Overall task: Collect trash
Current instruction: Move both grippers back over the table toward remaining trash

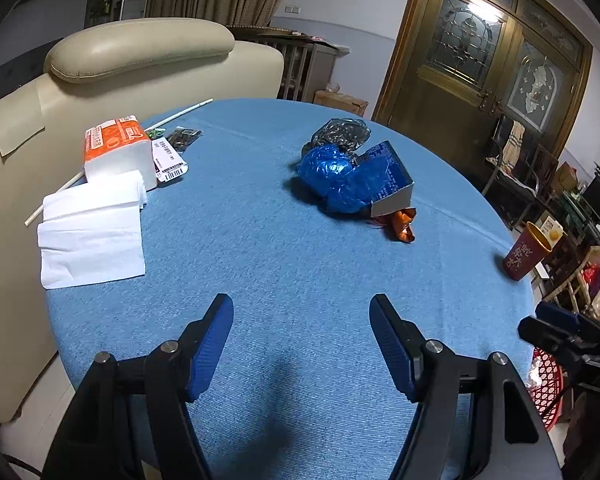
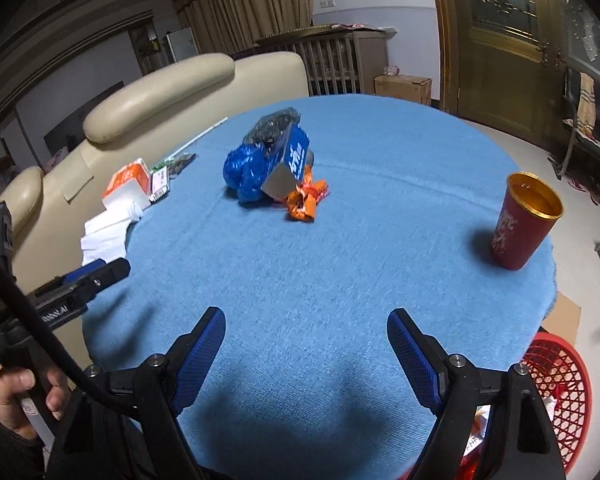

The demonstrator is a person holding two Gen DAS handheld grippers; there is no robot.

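Observation:
A heap of trash lies mid-table: a crumpled blue plastic bag (image 1: 332,178) (image 2: 244,174), a blue carton (image 1: 392,180) (image 2: 290,164), a dark clear wrapper (image 1: 342,132) (image 2: 272,126) and an orange wrapper (image 1: 400,226) (image 2: 306,200). My left gripper (image 1: 302,316) is open and empty over the near table edge, well short of the heap. My right gripper (image 2: 306,332) is open and empty, also near the front edge. A red mesh basket (image 2: 560,392) (image 1: 546,384) sits on the floor at the right, with some trash inside.
A red cup (image 2: 522,220) (image 1: 526,250) stands at the table's right edge. White tissues (image 1: 90,236), an orange tissue pack (image 1: 116,148), a labelled packet (image 1: 170,162) and a thin white stick (image 1: 180,114) lie at the left. A beige sofa (image 1: 140,60) is behind.

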